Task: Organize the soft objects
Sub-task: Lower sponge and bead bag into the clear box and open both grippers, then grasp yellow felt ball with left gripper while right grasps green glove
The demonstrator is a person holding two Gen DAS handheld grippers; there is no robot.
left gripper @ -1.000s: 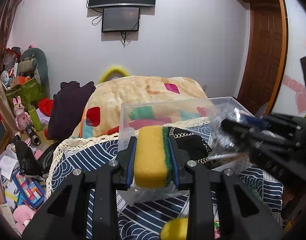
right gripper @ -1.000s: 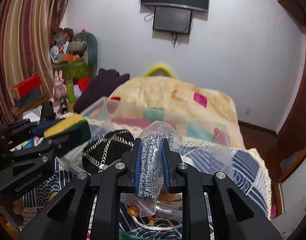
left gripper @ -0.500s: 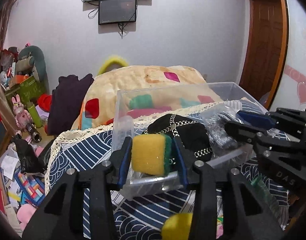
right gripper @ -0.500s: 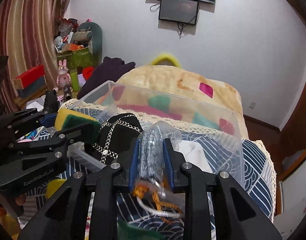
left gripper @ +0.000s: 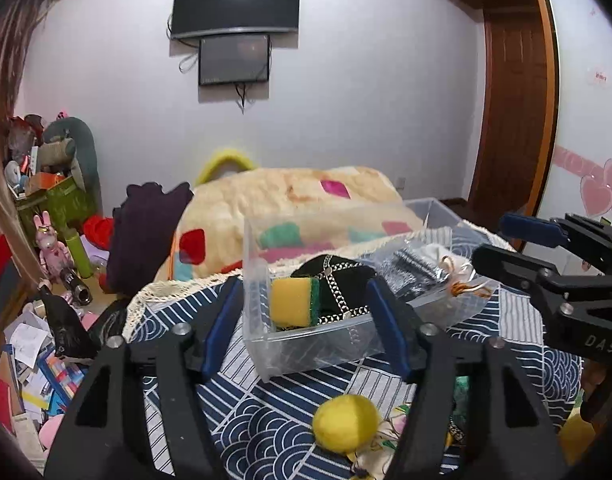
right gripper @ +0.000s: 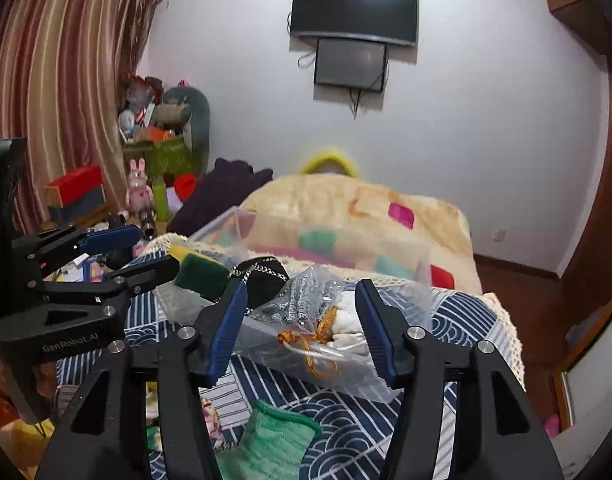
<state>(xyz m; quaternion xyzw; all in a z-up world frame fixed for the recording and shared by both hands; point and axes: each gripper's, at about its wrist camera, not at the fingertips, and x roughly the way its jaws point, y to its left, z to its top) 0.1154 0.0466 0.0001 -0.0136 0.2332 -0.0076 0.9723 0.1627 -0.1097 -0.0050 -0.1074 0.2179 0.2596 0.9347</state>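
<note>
A clear plastic bin (left gripper: 306,344) stands on the blue patterned cloth. In it lie a yellow and green sponge (left gripper: 294,300), a black chained bag (left gripper: 338,292) and a clear bag of grey fabric (left gripper: 414,272). My left gripper (left gripper: 306,328) is open and empty just in front of the bin. My right gripper (right gripper: 302,320) is open and empty, with the clear bag (right gripper: 306,312) lying in the bin (right gripper: 386,256) beyond it. The sponge (right gripper: 198,268) also shows in the right wrist view.
A yellow ball (left gripper: 346,422) lies on the cloth (left gripper: 266,420) in front of the bin. A green knitted cloth (right gripper: 274,440) lies near my right gripper. A patchwork blanket (left gripper: 290,196) lies behind the bin. Clutter and toys (left gripper: 46,240) fill the floor at left.
Both grippers lowered to the bin and opened. The sponge left my left gripper and the clear bag left my right gripper; both now rest in the bin.
</note>
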